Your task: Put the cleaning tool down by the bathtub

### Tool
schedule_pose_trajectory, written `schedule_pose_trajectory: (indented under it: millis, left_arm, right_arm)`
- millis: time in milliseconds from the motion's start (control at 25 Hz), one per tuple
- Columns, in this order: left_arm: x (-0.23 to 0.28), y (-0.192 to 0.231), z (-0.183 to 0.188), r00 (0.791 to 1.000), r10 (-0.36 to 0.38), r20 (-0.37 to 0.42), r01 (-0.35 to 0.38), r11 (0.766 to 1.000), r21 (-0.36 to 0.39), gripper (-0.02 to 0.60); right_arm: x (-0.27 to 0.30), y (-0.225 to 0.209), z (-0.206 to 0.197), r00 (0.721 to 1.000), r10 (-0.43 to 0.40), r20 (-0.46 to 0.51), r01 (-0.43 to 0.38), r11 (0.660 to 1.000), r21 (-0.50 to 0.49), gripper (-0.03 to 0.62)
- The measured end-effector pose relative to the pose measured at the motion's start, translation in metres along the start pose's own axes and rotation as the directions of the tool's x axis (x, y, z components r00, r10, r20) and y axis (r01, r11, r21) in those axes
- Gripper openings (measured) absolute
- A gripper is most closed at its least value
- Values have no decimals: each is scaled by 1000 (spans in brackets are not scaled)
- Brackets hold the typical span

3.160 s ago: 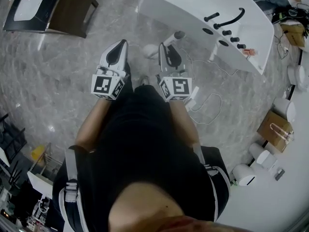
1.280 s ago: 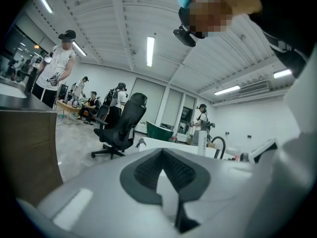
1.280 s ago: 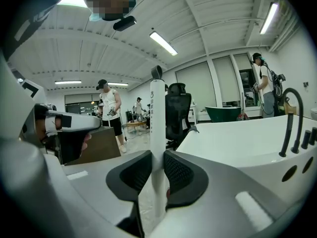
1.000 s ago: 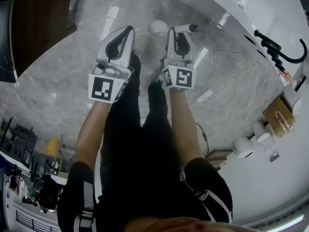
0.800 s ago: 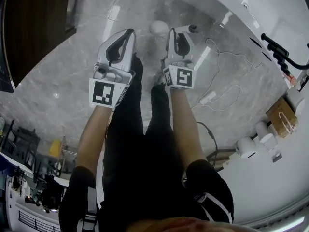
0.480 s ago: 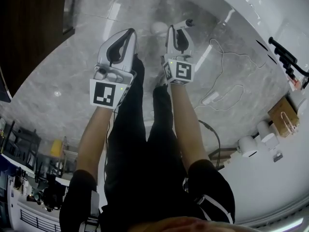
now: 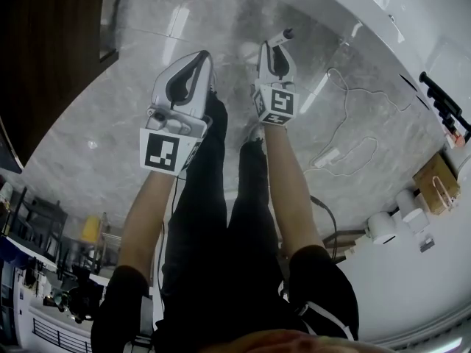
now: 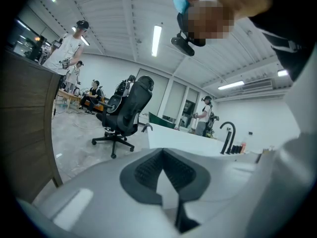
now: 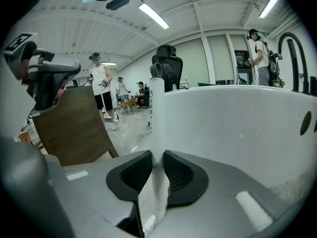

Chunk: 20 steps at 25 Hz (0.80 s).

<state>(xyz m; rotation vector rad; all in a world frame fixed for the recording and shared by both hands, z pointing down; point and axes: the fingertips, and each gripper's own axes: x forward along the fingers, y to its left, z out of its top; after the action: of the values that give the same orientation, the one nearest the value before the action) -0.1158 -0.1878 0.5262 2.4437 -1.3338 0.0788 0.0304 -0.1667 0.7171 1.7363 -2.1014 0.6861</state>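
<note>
So you're basically at the last step here, but it's not done yet. Your right hand-held gripper is clamped on the white handle of the cleaning tool. In the right gripper view both dark pads press on the handle, one on each side, and it stands upright between them. The bathtub fills the right side of that view, with its white wall just beyond the handle, so you've got the tool to the right place.

In the head view the dark tip of the handle sticks out past the jaws on the far side, close to the tub's edge. There's also a pale round shape on the floor just left of that gripper. It might be the tool's head, but I honestly can't tell, and I can't tell whether the bottom end is touching the floor either.

Your left hand-held gripper has its jaws together with nothing in them. It's just hanging out to the left of the other one and has no part in this.

What's done, I'd say: the tool is carried over and lined up beside the tub.

What's left: lower it until it rests on the floor or leans against the tub wall, let go, and pull back. It only counts as put down once the pads are off the handle and it stays put.
</note>
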Motion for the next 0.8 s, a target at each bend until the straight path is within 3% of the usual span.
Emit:
schedule_pose_trajectory:
  millis: [400, 800]
  left_arm:
    - [22, 5, -12, 998, -58, 25, 58, 998, 11, 8]
    - [28, 8, -38, 998, -46, 30, 45, 999, 28, 8]
  right_arm:
    - [28, -8, -22, 999, -7, 31, 6, 1000, 20, 80]
    - [45, -14, -64, 999, 10, 37, -11, 1000, 25, 80]
